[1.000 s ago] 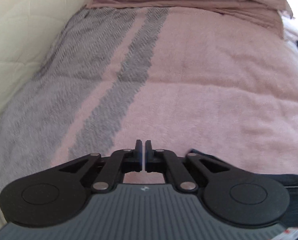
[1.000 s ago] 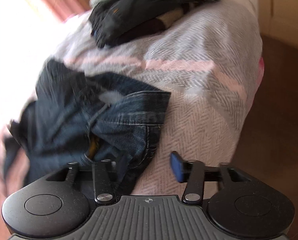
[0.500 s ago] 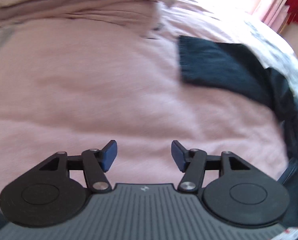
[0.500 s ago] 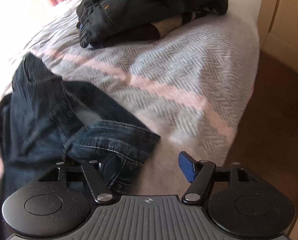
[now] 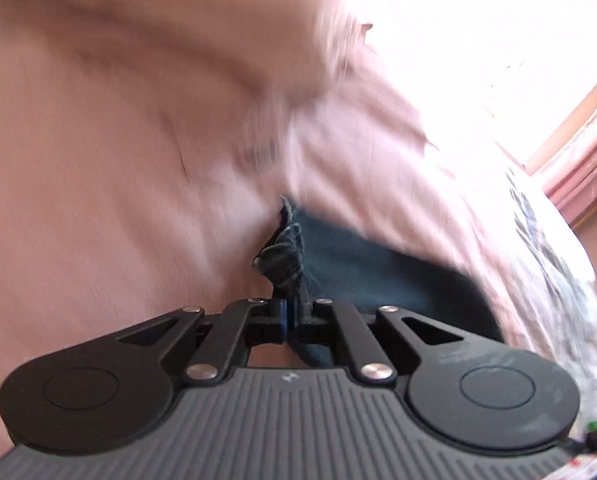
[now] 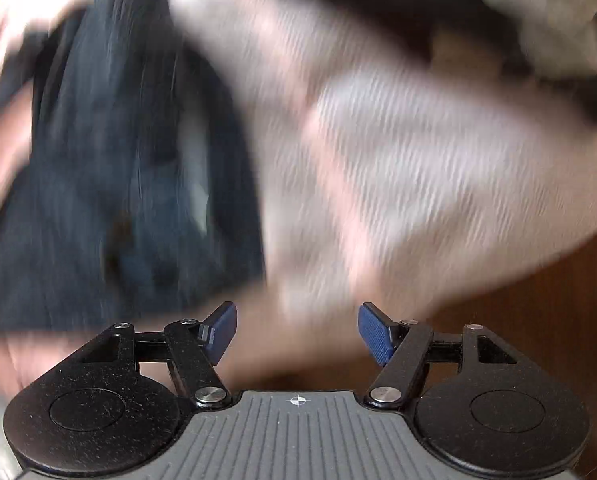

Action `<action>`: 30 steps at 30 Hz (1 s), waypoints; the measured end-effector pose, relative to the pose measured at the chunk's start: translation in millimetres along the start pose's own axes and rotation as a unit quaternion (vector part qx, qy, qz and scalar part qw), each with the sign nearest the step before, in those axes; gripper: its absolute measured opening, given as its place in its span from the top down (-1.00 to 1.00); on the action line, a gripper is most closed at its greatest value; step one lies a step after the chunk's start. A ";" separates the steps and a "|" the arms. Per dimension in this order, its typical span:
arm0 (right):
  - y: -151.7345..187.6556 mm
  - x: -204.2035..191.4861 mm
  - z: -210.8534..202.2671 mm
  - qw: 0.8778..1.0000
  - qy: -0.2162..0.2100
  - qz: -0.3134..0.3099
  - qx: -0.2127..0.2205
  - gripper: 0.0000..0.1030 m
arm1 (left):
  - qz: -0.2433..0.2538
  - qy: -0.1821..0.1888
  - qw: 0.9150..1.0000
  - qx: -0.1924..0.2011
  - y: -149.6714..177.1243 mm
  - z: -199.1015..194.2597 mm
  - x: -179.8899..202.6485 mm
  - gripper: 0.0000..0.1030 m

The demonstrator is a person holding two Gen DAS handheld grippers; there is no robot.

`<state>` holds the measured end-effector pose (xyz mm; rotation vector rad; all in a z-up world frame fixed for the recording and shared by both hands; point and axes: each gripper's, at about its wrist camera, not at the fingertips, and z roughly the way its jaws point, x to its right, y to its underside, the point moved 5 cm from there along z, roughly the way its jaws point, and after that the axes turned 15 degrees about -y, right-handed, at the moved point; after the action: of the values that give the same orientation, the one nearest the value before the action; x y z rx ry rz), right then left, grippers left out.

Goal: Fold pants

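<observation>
**Left wrist view: hem pinched, right tool still free**

Left wrist view showed my left gripper (image 5: 288, 316) clamped tight on a bunched edge of the dark denim pants (image 5: 358, 276), with the crumpled cloth poking up just beyond the tips. From that pinch the rest of the fabric ran away to the right of the picture, over the pink blanket (image 5: 118, 160), and slipped out of sight behind the tool body. Everything past the fingers was smeared by motion, so I could not tell which end of the garment I had.

On the right wrist view my right gripper (image 6: 297, 332) stood wide with nothing between its blue pads (image 6: 374, 334); under the gap I saw only blurred blanket. The pants (image 6: 138, 184) lay up and to the left of that tool as a long dark band, its long axis running roughly from the top of the frame down toward the left finger, close beside it but not between the jaws. The herringbone blanket (image 6: 418, 152) filled the right side, and a heap of other clothes (image 6: 558, 40) sat at the far top right, well apart.

I judged the coming move hung on that offset: the right tool needed to shift toward its own left to reach the denim edge, since the left hand was already committed.
</observation>
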<state>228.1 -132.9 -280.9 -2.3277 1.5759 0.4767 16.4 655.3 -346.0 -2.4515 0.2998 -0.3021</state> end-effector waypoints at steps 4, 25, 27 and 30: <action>-64.0 -36.8 6.3 0.991 -0.061 -0.028 0.113 -0.25 | -0.046 -0.036 0.994 0.095 -105.8 -93.5 -64.1 0.97; -209.5 -64.7 121.5 0.960 -0.141 0.092 0.224 -0.26 | -0.032 -0.283 0.958 -0.031 -85.7 -40.7 -276.7 0.93; -197.1 -76.3 136.3 0.962 -0.180 0.077 0.192 -0.26 | -0.031 -0.312 0.948 -0.048 -66.8 -53.8 -295.1 0.93; -176.5 -105.0 150.5 0.966 -0.222 -0.009 0.132 -0.26 | -0.057 -0.353 0.929 -0.095 -30.7 -65.2 -328.7 0.93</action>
<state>339.7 80.8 -362.8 -1.8711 1.3096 0.6818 -309.6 735.8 -323.3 -2.5816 -0.1336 0.5873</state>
